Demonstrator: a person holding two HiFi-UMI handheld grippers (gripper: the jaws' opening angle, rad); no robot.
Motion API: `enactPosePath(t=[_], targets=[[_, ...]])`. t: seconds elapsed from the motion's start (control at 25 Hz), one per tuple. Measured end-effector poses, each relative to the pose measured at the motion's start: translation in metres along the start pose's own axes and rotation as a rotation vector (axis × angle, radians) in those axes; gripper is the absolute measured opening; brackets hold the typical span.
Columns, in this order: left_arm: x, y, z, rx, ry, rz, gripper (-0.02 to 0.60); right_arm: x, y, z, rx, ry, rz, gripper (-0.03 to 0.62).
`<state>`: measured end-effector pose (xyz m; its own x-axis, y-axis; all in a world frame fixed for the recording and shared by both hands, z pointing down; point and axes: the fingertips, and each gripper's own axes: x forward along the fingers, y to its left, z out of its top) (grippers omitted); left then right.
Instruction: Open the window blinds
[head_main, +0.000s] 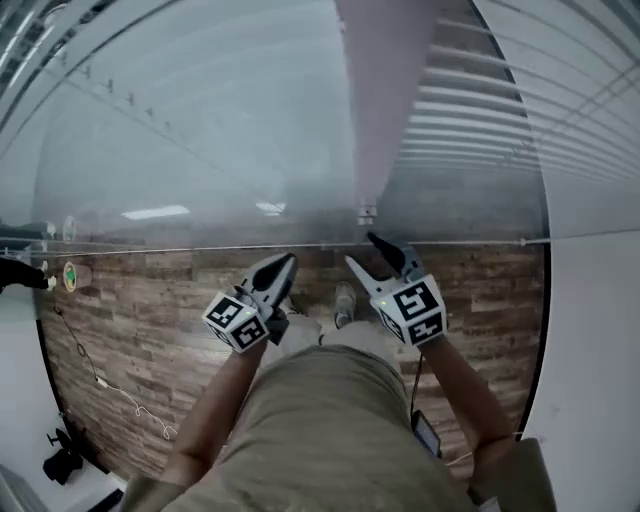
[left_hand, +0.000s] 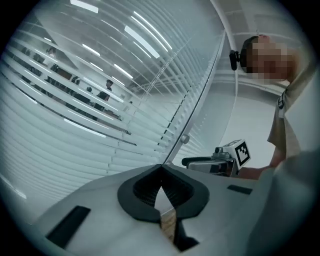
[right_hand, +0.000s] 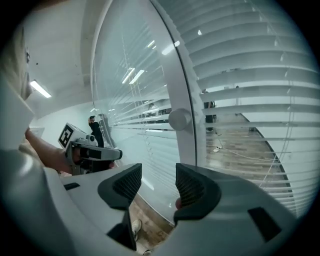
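Standing close to a glass (head_main: 200, 150) wall, a person holds both grippers out over a wooden floor (head_main: 130, 320). In the head view the left gripper (head_main: 285, 268) sits near the centre of the frame, pointing toward one o'clock. The right gripper (head_main: 362, 252) is just beside it, on its three o'clock side.

The left gripper's own view shows its jaws pressed together with nothing between them. The right gripper's jaws are spread, also with nothing between them, and only glass and floor show through the gap.

The blinds (head_main: 470, 110) hang behind the glass, filling the head view from twelve to three o'clock. Their white slats are lowered and lie close together. A pale upright post (right_hand: 180, 85) divides the glass panes and carries a small round knob (right_hand: 180, 120). In the right gripper view the knob lies at twelve o'clock from the open jaws, apart from them. In the left gripper view the same post rises toward one o'clock from the closed jaws.

A shoe (head_main: 344, 300) shows between the two grippers on the floor. A thin white cable (head_main: 110, 385) trails across the boards at about eight o'clock.
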<state>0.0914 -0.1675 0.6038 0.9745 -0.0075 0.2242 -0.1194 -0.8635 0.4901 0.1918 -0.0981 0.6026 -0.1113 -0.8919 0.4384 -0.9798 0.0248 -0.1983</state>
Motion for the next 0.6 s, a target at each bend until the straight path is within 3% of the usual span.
enactPosePath(t=[0.28, 0.6], targets=[[-0.019, 0.008, 0.013, -0.049, 0.02, 0.039, 0.014, -0.029, -0.013, 0.026, 0.063, -0.059, -0.212, 0.218], [-0.033, 0.017, 0.024, 0.018, -0.008, 0.081, 0.014, -0.011, -0.011, 0.021, 0.087, -0.098, -0.191, 0.218]])
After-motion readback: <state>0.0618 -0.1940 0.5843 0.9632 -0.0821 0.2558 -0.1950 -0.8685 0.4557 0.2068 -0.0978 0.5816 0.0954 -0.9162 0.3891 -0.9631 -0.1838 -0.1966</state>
